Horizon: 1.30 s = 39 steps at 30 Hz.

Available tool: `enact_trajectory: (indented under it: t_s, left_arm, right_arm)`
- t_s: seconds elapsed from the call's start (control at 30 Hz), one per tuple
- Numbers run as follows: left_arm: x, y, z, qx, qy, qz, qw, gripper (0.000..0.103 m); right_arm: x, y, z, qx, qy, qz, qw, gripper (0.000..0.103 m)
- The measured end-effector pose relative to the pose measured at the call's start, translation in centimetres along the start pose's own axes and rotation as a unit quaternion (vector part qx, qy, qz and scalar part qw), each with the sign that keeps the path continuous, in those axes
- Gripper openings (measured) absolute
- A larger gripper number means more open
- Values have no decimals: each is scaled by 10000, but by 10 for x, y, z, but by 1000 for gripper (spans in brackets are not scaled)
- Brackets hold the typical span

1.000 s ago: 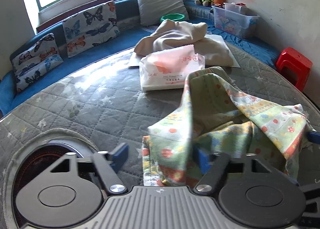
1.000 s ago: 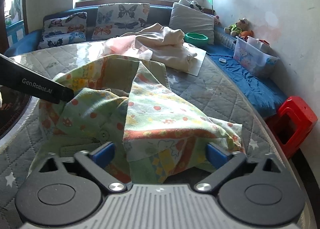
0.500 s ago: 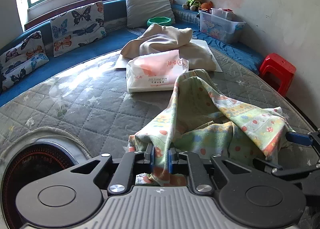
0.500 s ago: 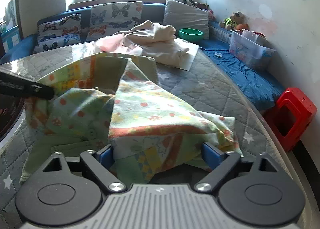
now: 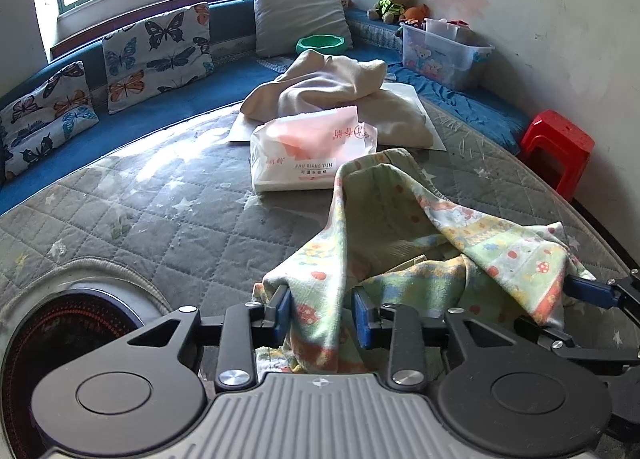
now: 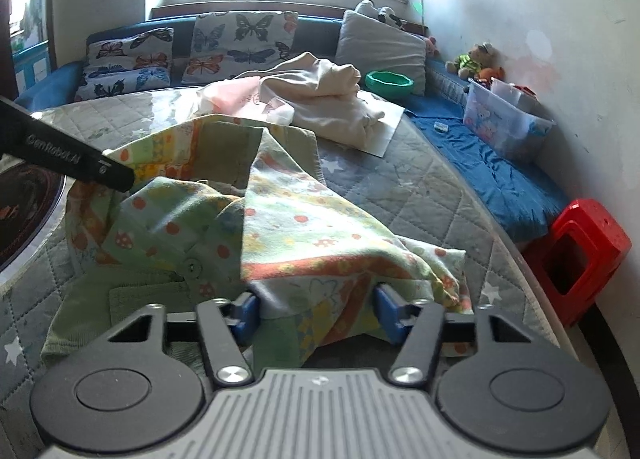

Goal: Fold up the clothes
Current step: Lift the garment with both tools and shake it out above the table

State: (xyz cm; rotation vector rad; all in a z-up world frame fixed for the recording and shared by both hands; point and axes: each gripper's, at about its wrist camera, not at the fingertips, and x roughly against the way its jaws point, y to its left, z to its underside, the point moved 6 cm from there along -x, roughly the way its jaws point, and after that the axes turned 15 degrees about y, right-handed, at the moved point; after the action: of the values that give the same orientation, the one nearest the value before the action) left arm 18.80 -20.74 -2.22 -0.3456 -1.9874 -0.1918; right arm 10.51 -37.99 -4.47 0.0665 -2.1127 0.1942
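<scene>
A green patterned child's garment [image 5: 400, 235] lies bunched on the grey quilted table; it also shows in the right wrist view [image 6: 248, 227]. My left gripper [image 5: 322, 315] has its jaws partly apart with a fold of the garment hanging between them. My right gripper [image 6: 316, 313] is part-way closed, its jaws around the garment's orange-trimmed edge with a gap still showing. The right gripper's blue fingertip [image 5: 588, 293] shows at the garment's right edge in the left wrist view. The left gripper's black body [image 6: 72, 159] reaches in from the left in the right wrist view.
A white tissue pack [image 5: 312, 155] and a beige cloth pile [image 5: 332, 99] on white paper lie behind the garment. A dark round stove plate [image 5: 60, 343] sits at the near left. A red stool [image 6: 580, 255] stands beside the table's right edge. Butterfly cushions [image 5: 156, 55] line the blue bench.
The left gripper closed on a fold of the garment half a second ago, and its jaws have since parted somewhat. The right gripper's jaws have narrowed around the garment's edge.
</scene>
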Motion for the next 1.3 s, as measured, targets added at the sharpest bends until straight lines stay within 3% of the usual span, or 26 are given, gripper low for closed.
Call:
enact_trajectory:
  t_s: [0.13, 0.23, 0.6, 0.93, 1.3]
  left_arm:
    - [2, 6, 2, 67, -24, 127, 9999, 12]
    - [8, 9, 5, 96, -80, 206, 9997, 10]
    - [51, 21, 27, 82, -328, 358, 9988, 9]
    - [99, 41, 44, 137, -592, 319, 9976, 9]
    - [170, 89, 83, 363, -962, 73, 9947, 8]
  right_arm:
    - [2, -4, 1, -7, 16, -131, 9999, 27]
    - [5, -8, 3, -22, -20, -174, 9998, 16]
    - [62, -32, 2, -223, -769, -192, 9966, 12]
    - [124, -22, -14, -59, -1411, -396, 9892, 12]
    - [183, 17, -23, 382, -1975, -983, 9746, 12]
